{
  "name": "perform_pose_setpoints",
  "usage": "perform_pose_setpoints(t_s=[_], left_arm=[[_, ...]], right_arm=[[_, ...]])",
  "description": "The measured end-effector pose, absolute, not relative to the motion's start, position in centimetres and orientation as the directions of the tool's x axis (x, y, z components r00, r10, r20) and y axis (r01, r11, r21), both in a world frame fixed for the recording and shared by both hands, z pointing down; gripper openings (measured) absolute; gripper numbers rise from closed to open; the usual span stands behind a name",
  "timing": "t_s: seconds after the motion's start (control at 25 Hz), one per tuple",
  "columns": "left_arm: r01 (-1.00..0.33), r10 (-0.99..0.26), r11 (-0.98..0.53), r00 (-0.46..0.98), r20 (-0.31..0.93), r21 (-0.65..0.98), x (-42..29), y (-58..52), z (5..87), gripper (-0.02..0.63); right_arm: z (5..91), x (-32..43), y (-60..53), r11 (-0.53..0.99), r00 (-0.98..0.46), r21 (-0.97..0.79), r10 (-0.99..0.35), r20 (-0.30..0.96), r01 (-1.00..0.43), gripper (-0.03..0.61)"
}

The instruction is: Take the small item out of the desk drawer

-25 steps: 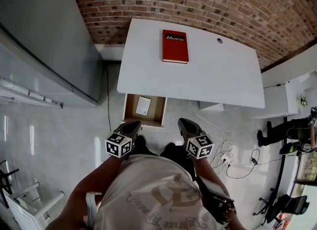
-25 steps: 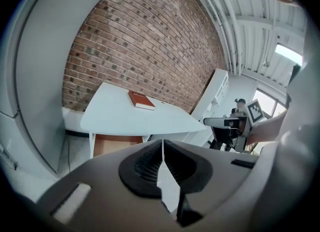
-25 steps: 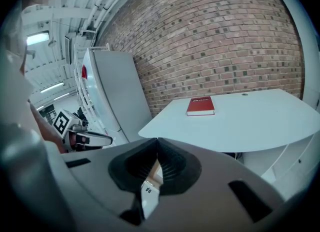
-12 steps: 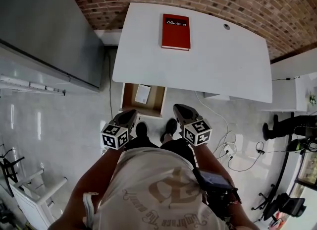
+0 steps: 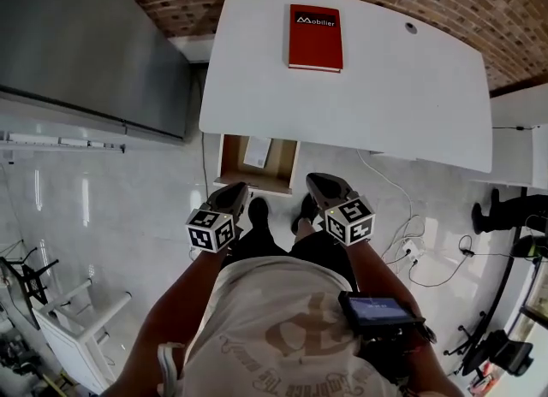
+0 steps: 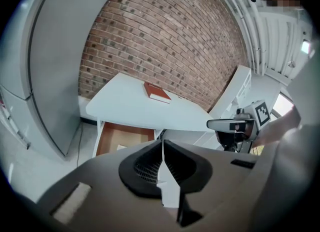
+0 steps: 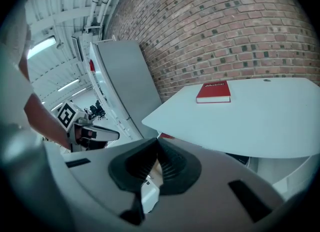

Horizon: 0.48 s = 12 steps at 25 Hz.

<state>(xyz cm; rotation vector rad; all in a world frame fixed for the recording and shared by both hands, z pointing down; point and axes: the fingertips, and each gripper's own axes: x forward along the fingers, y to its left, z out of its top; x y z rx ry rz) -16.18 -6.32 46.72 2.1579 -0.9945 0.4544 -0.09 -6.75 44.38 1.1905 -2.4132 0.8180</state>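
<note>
A white desk (image 5: 385, 87) stands against a brick wall with a red book (image 5: 316, 38) lying on it. Under its front left part a wooden drawer (image 5: 228, 162) stands pulled open, and a small white item (image 5: 258, 151) lies inside. My left gripper (image 5: 233, 188) is shut and empty, its tip just short of the drawer's front edge. My right gripper (image 5: 319, 181) is shut and empty too, to the right of the drawer. In the left gripper view the shut gripper (image 6: 162, 141) points at the drawer (image 6: 107, 141), where the item (image 6: 121, 147) shows. The right gripper view has its gripper (image 7: 157, 141) aimed under the desk (image 7: 250, 121).
A tall grey cabinet (image 5: 86, 36) stands left of the desk. Cables and a plug strip (image 5: 407, 254) lie on the floor at right. A white chair (image 5: 77, 327) is at lower left. The person's black shoes (image 5: 257, 214) stand between the grippers.
The view has shifted a little, so the desk now sits higher and further right in it. Both grippers stay shut in front of the open drawer. The item has not moved.
</note>
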Motion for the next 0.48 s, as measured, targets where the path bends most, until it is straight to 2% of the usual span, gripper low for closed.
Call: perform_pose_setpoints(t_s=[0.48], left_arm=[[-0.788,-0.480,-0.430,0.613,0.627,0.442,-16.5,-6.2,50.8,0.015]], right_arm=[[49.0,-1.2,-5.1,0.451,-0.607,-0.406,-0.565,0.559,-0.795,0.006]])
